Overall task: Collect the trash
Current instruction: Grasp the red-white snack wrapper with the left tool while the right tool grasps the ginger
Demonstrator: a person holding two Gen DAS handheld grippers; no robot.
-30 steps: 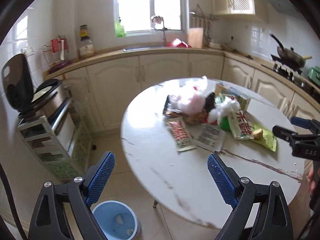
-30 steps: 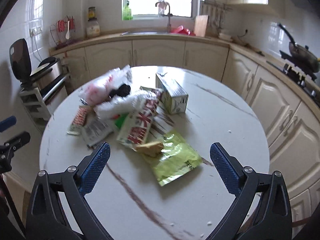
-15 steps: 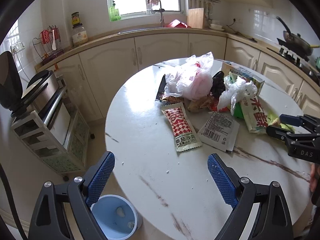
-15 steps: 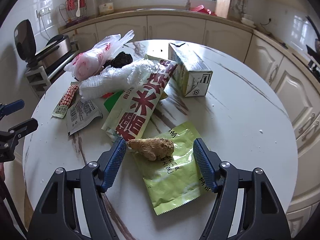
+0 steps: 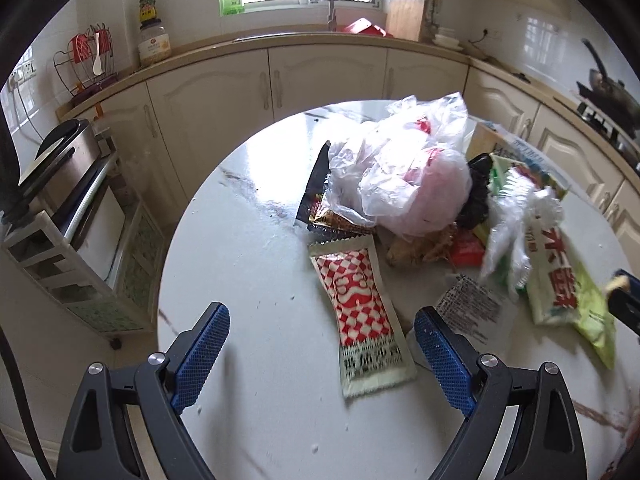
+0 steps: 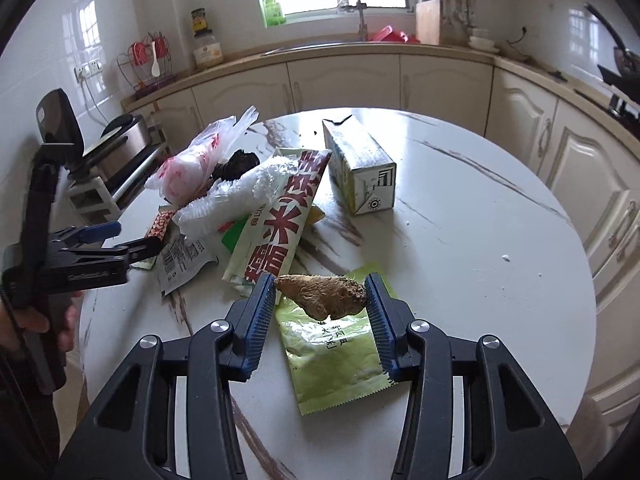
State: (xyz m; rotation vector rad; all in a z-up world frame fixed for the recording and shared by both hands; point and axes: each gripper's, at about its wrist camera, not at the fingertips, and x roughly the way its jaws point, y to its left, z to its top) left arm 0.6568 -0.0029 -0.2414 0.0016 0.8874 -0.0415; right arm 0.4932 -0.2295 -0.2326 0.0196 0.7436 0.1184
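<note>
Round marble table, right tongs angled down, freshly narrowed onto ginger piece; left tongs wide.

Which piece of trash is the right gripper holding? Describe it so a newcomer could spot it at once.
On the round marble table, look at the near edge of the litter pile, above the green wrapper. There the right gripper, its jaws just closed, pinches a ginger root. It is the only brown, knobbly lump among flat packets and plastic.

Table: round white marble table bears the trash pile on its left half.
Carton: upright cardboard carton behind the green foil packet.
Sachet: red-checked sachet before the crumpled clear plastic bag.
</note>
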